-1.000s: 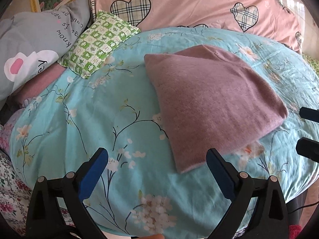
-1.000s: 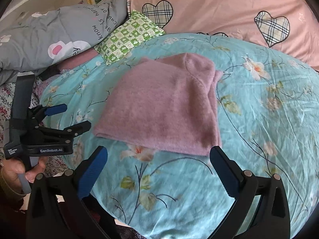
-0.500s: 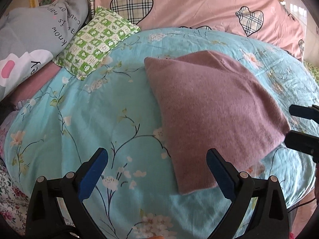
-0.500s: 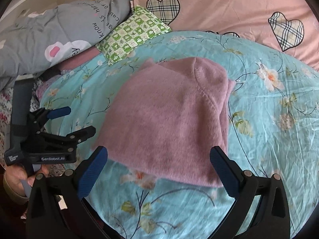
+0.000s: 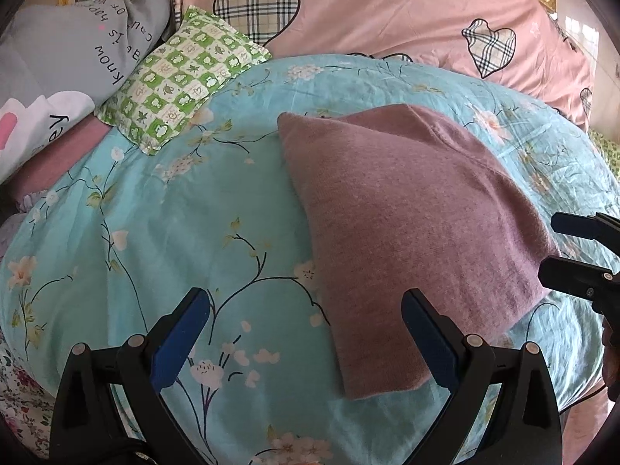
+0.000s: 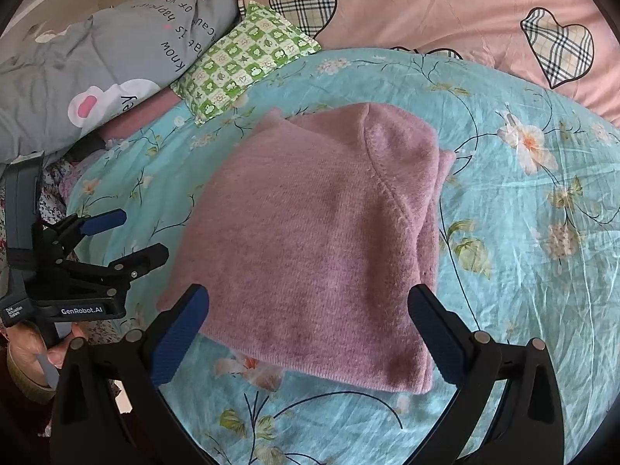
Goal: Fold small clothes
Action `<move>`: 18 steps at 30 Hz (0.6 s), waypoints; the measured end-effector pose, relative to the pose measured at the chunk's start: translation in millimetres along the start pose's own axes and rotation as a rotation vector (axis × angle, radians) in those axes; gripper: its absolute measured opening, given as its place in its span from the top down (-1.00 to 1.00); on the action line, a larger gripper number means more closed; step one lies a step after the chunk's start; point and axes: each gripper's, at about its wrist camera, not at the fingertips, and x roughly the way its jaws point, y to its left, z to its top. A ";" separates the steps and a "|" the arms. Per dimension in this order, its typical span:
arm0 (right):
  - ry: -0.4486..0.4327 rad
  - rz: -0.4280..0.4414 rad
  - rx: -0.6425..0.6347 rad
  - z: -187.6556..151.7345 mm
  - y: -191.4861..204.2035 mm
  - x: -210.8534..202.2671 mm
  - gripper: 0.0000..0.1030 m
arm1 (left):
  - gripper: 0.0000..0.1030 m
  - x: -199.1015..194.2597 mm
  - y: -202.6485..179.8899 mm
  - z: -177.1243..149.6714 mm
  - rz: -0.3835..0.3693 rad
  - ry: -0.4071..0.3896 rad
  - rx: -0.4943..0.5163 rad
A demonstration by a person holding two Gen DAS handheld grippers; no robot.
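A folded mauve knit garment lies flat on the turquoise floral bedspread. My left gripper is open, hovering just off the garment's near left corner, with nothing between its fingers. My right gripper is open too, its blue pads straddling the garment's near edge from above. In the left wrist view the right gripper shows at the garment's right corner. In the right wrist view the left gripper sits left of the garment, held by a hand.
A green checked small pillow, a grey printed pillow and a pink quilt with plaid hearts lie at the back. A darker pink cloth is tucked at the left.
Both grippers have moved forward toward the garment, which now looks larger and nearer in both views. Their fingers stayed open. The garment has not moved.
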 end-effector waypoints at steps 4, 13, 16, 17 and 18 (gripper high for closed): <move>0.001 0.003 0.004 0.5 -0.6 1.8 -0.99 | -0.93 2.0 -3.6 0.6 -0.012 0.001 0.007; 0.004 0.006 0.013 1.4 -2.9 5.2 -0.99 | -0.93 8.3 -6.0 0.8 -0.045 0.016 0.008; 0.003 0.006 0.012 1.5 -2.7 5.1 -0.99 | -0.93 8.2 -6.3 1.0 -0.043 0.011 0.010; 0.005 0.007 0.012 1.6 -2.9 5.2 -0.99 | -0.93 8.5 -5.7 1.8 -0.044 0.009 0.012; 0.005 0.007 0.013 1.7 -3.0 5.6 -0.99 | -0.93 8.1 -6.1 2.0 -0.039 0.006 0.014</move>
